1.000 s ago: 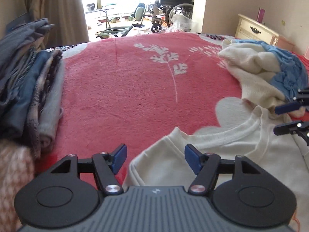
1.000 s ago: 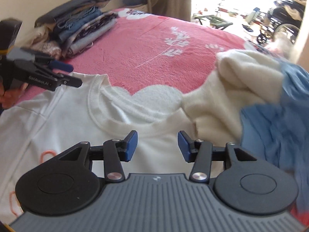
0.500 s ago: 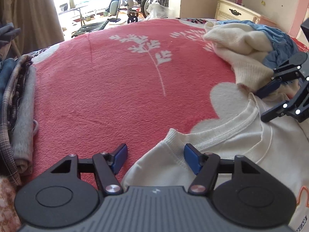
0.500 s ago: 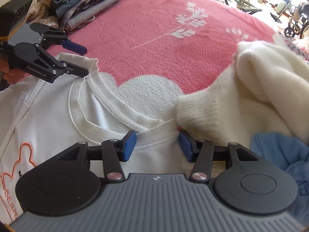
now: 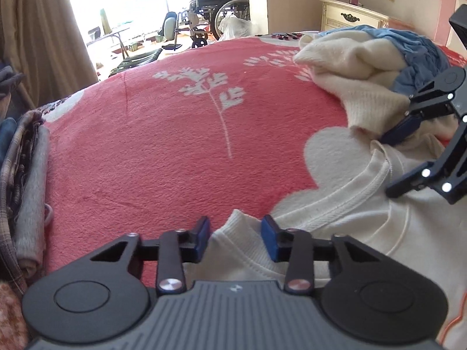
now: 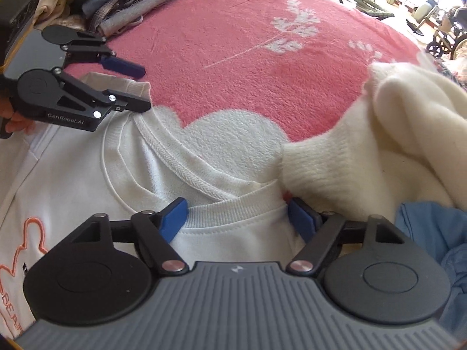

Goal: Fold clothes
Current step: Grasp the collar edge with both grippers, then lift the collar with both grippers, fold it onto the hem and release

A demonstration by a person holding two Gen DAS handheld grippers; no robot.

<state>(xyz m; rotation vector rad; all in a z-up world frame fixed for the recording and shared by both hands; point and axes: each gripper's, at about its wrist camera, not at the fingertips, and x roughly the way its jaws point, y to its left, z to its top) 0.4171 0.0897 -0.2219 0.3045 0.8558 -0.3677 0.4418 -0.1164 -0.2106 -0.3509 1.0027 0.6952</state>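
Observation:
A white sweatshirt (image 5: pixel 394 233) (image 6: pixel 73 175) with an orange print lies flat on the red blanket (image 5: pixel 146 145) (image 6: pixel 248 73), neckline towards the middle of the bed. My left gripper (image 5: pixel 235 240) (image 6: pixel 146 89) is open but half narrowed, and its fingers straddle the shirt's left shoulder corner beside the collar. On the other side of the neckline my right gripper (image 6: pixel 238 218) (image 5: pixel 385 167) stands wide open over the collar rib. A cream knit sweater (image 5: pixel 350 67) (image 6: pixel 394 131) touches that same collar end.
A blue garment (image 5: pixel 423 55) (image 6: pixel 432 233) lies against the cream sweater. A stack of folded clothes (image 5: pixel 26 175) (image 6: pixel 131 5) sits along the bed's left side. Beyond the bed are a cream nightstand (image 5: pixel 350 17), a wheelchair (image 5: pixel 221 3) and a curtain. A hand (image 6: pixel 14 122) holds the left gripper.
The left gripper's fingers have drawn closer together around the shoulder corner. The right gripper has opened wider and come down onto the collar.

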